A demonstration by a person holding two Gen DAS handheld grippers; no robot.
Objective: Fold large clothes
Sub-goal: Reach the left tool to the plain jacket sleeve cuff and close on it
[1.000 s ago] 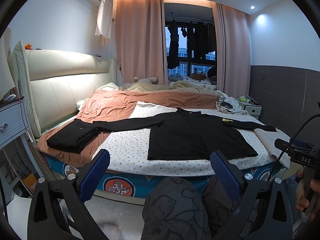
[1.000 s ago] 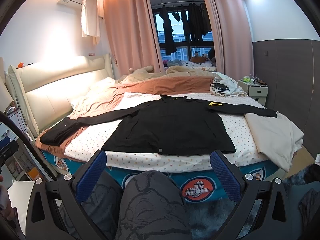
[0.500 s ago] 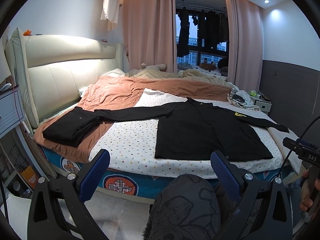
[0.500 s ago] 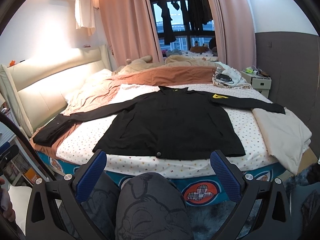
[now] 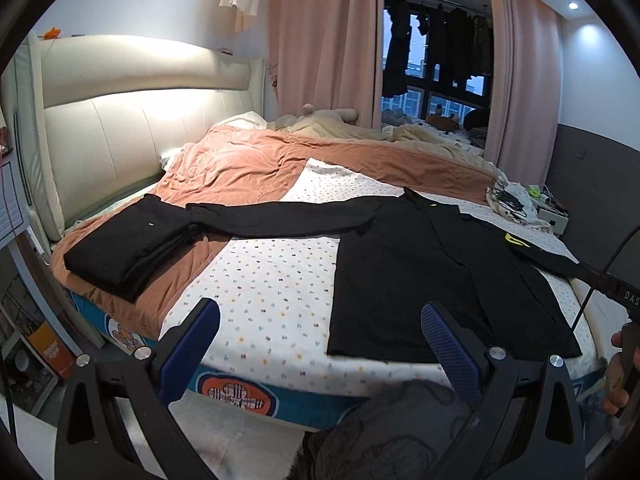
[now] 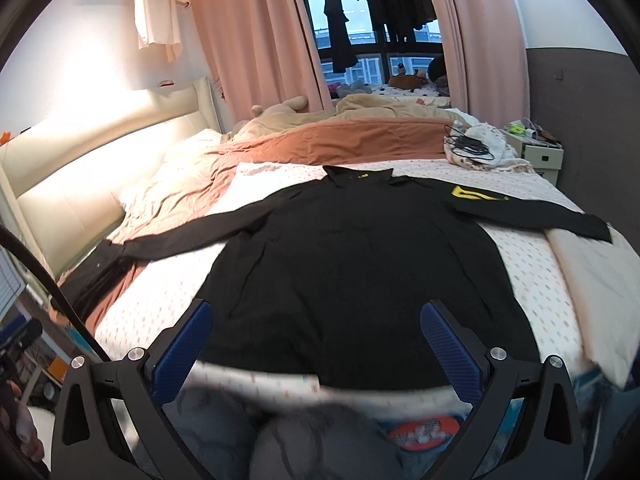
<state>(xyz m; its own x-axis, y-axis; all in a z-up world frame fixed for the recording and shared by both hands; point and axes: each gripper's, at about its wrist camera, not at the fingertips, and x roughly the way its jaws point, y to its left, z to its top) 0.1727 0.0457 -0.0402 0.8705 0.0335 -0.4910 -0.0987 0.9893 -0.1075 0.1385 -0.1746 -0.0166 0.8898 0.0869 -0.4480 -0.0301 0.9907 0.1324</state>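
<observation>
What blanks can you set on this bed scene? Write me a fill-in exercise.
1. The black jacket lies spread flat on the ____.
2. The patch on its sleeve is ____ in colour.
3. Both the left claw and the right claw are ____.
4. The curtains are ____.

Missing words: bed; yellow; open; pink

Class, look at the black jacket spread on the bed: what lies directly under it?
The black jacket lies on a white dotted sheet; its left sleeve end rests on a folded black garment. Whatever is beneath the jacket's body is covered.
</observation>
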